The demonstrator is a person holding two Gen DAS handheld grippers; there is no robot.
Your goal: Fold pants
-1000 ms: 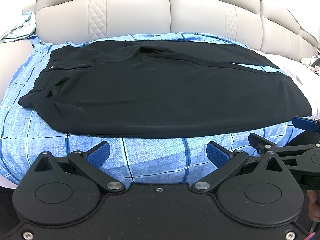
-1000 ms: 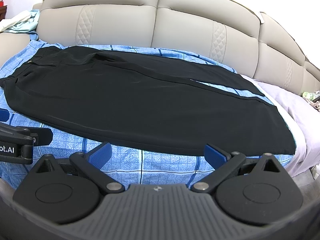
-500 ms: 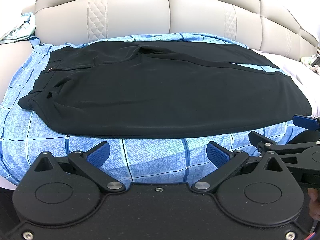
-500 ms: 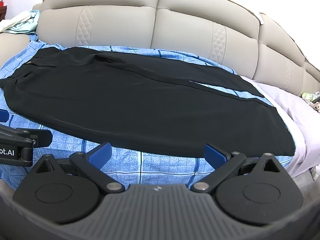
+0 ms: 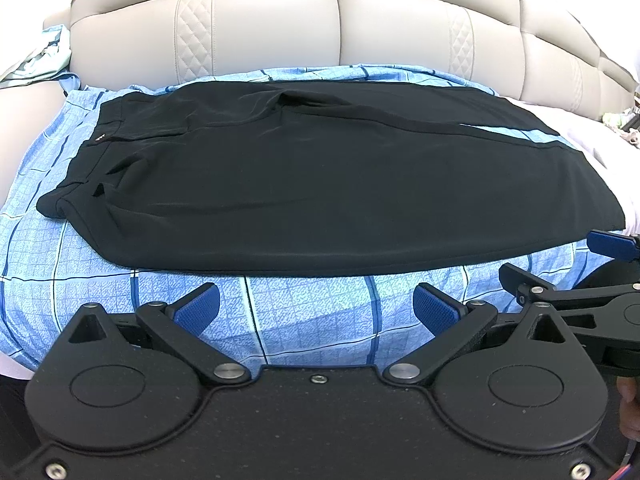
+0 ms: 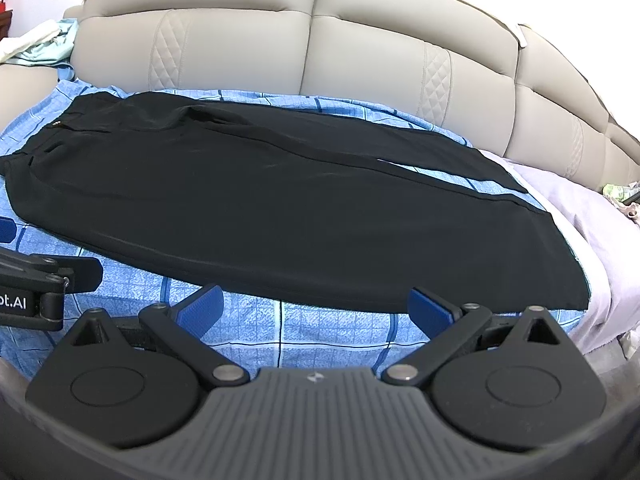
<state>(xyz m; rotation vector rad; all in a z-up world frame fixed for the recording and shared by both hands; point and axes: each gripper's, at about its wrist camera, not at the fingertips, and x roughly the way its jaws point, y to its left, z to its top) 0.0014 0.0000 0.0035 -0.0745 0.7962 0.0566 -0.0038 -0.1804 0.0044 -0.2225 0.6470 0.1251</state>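
Observation:
Black pants point(image 5: 312, 184) lie flat across a blue checked sheet, waistband at the left and leg hems at the right; they show in the right wrist view too point(image 6: 256, 208). My left gripper point(image 5: 316, 308) hangs open just short of the pants' near edge, nothing between its blue pads. My right gripper point(image 6: 316, 304) is open as well, close to the near edge toward the hem end. Each gripper shows at the side of the other's view: the right gripper point(image 5: 568, 268) and the left gripper point(image 6: 44, 276).
The blue checked sheet point(image 5: 312, 320) covers the bed. A padded beige headboard point(image 5: 280, 28) runs along the back. Pale clothing point(image 6: 44, 40) lies at the far left, a lilac sheet point(image 6: 580, 208) and small items at the far right.
Both grippers have crept slightly forward toward the pants' near edge. The pants lie as before, and both grippers stay open.

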